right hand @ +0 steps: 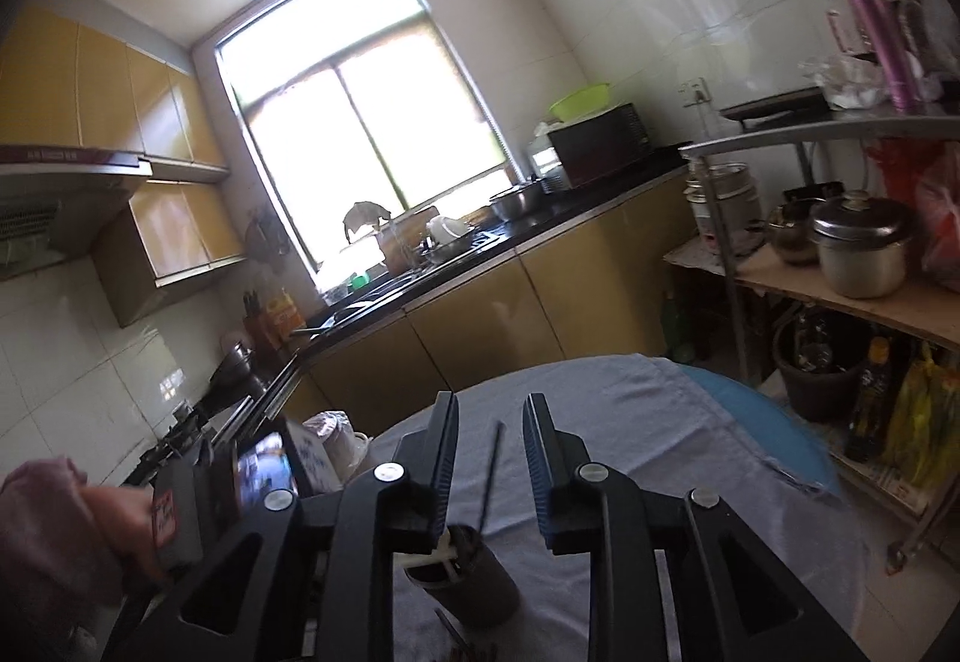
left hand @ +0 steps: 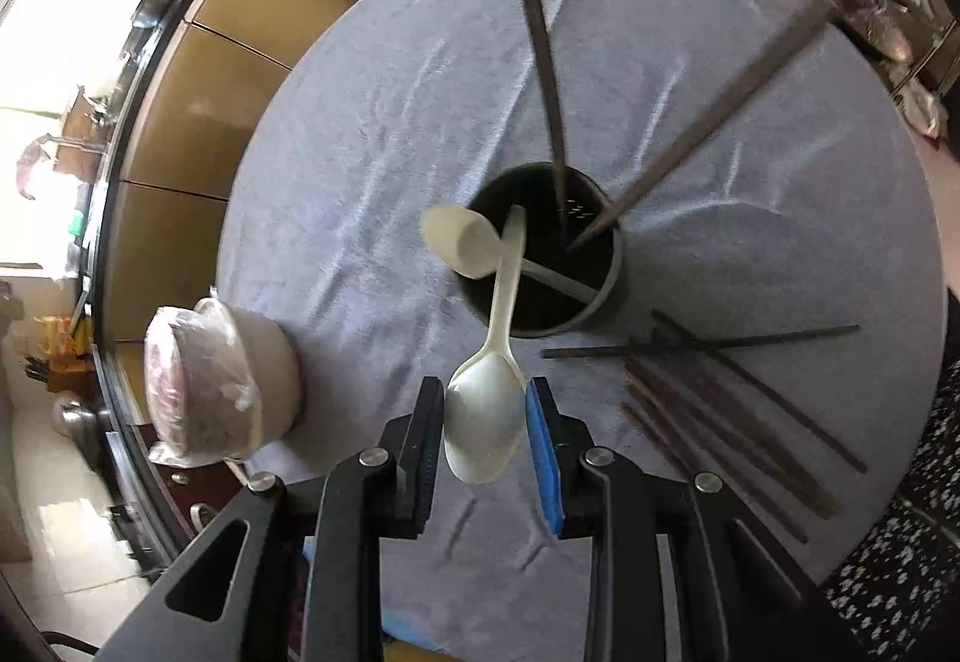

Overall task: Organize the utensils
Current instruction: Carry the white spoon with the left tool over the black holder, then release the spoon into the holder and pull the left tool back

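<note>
Two white plastic spoons (left hand: pixel 487 362) meet at the dark cylindrical holder (left hand: pixel 549 254) ahead of the left gripper (left hand: pixel 485 416), whose jaws pinch one light, slippery bowl by its edges, while the right gripper (right hand: pixel 491 458) hangs part-open, holding nothing.

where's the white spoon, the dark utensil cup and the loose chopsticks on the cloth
white spoon (left hand: pixel 483 425), left wrist view, on its bowl
dark utensil cup (left hand: pixel 618 272), left wrist view, on its outer wall
loose chopsticks (left hand: pixel 738 422), left wrist view, mid-shaft in the pile
</note>
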The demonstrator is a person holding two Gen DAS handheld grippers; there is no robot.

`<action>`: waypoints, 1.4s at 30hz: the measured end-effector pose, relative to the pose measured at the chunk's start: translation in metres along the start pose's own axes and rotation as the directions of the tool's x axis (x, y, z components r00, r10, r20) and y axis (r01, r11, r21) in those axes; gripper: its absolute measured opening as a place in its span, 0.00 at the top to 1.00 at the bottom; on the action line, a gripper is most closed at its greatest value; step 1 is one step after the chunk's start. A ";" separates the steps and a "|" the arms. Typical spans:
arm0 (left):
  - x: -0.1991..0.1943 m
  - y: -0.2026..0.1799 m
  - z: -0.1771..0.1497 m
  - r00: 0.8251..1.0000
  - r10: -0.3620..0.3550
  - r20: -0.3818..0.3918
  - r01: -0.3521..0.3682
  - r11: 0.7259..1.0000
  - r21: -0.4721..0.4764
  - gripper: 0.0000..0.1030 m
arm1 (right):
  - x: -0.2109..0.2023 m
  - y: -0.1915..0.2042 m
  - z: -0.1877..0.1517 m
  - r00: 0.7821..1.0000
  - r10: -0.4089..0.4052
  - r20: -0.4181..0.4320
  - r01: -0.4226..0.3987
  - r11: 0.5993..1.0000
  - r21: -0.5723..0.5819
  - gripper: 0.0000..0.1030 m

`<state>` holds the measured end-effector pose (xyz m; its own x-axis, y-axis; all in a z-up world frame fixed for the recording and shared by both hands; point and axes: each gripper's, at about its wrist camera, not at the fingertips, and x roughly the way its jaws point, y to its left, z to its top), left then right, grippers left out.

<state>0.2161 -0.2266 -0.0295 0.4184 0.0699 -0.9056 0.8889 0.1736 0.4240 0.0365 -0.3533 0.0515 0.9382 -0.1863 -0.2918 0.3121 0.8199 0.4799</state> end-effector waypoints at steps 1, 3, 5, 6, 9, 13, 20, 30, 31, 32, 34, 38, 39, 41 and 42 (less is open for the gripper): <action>-0.001 0.002 0.001 1.000 0.018 -0.009 -0.018 1.000 -0.001 0.71 | -0.003 -0.005 -0.003 1.000 -0.006 -0.005 0.006 1.000 0.004 0.77; -0.002 0.004 0.000 0.999 0.032 -0.017 -0.032 0.999 -0.008 0.70 | -0.011 -0.019 -0.012 0.999 -0.029 -0.022 0.029 1.000 0.010 0.77; -0.004 0.004 -0.001 0.998 0.049 -0.025 -0.049 0.999 0.000 0.70 | -0.016 -0.034 -0.020 0.998 -0.049 -0.041 0.050 0.998 0.027 0.77; -0.004 0.004 -0.001 0.998 0.053 -0.027 -0.053 0.999 0.001 0.70 | -0.017 -0.041 -0.023 0.997 -0.057 -0.052 0.059 0.997 0.040 0.77; -0.007 0.000 0.002 0.997 0.075 -0.030 -0.075 0.997 0.003 0.70 | -0.018 -0.062 -0.033 0.993 -0.077 -0.085 0.084 0.993 0.078 0.77; -0.012 -0.004 0.009 0.994 0.102 -0.025 -0.101 0.995 0.026 0.70 | -0.022 -0.074 -0.044 0.990 -0.091 -0.112 0.102 0.990 0.097 0.77; -0.025 0.010 0.020 0.992 0.114 0.045 -0.109 0.988 -0.109 0.70 | -0.036 -0.079 -0.056 0.986 -0.107 -0.126 0.118 0.989 0.085 0.77; -0.073 0.008 -0.084 0.893 0.232 0.385 0.021 0.833 -0.552 0.45 | -0.048 -0.088 -0.076 0.977 -0.101 -0.186 0.113 0.992 0.055 0.73; -0.072 0.002 -0.104 0.884 0.235 0.405 0.056 0.806 -0.589 0.45 | -0.048 -0.087 -0.081 0.976 -0.095 -0.198 0.106 0.993 0.049 0.69; -0.070 -0.004 -0.122 0.888 0.226 0.400 0.083 0.778 -0.623 0.45 | -0.048 -0.086 -0.086 0.973 -0.094 -0.209 0.104 0.994 0.038 0.67; -0.062 -0.020 -0.163 0.884 0.252 0.394 0.110 0.707 -0.699 0.45 | -0.047 -0.081 -0.099 0.968 -0.093 -0.235 0.098 0.995 0.010 0.65; -0.040 -0.057 -0.222 0.898 0.318 0.305 0.072 0.577 -0.813 0.43 | -0.035 -0.069 -0.130 0.947 -0.068 -0.313 0.065 0.998 -0.020 0.65; -0.035 -0.066 -0.233 0.904 0.318 0.287 0.072 0.549 -0.833 0.41 | -0.030 -0.064 -0.139 0.939 -0.063 -0.339 0.056 0.998 -0.028 0.65; -0.024 -0.086 -0.253 0.915 0.309 0.260 0.086 0.481 -0.873 0.37 | -0.022 -0.054 -0.153 0.925 -0.052 -0.376 0.040 0.998 -0.039 0.65; -0.018 -0.098 -0.263 0.920 0.303 0.250 0.091 0.454 -0.886 0.36 | -0.017 -0.047 -0.160 0.917 -0.041 -0.397 0.025 0.999 -0.046 0.65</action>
<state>0.0721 0.0131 -0.0575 0.7006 -0.1287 -0.7019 0.2765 0.9557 0.1008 -0.0182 -0.3020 -0.0981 0.7880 0.0099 -0.6156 0.3283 0.8392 0.4336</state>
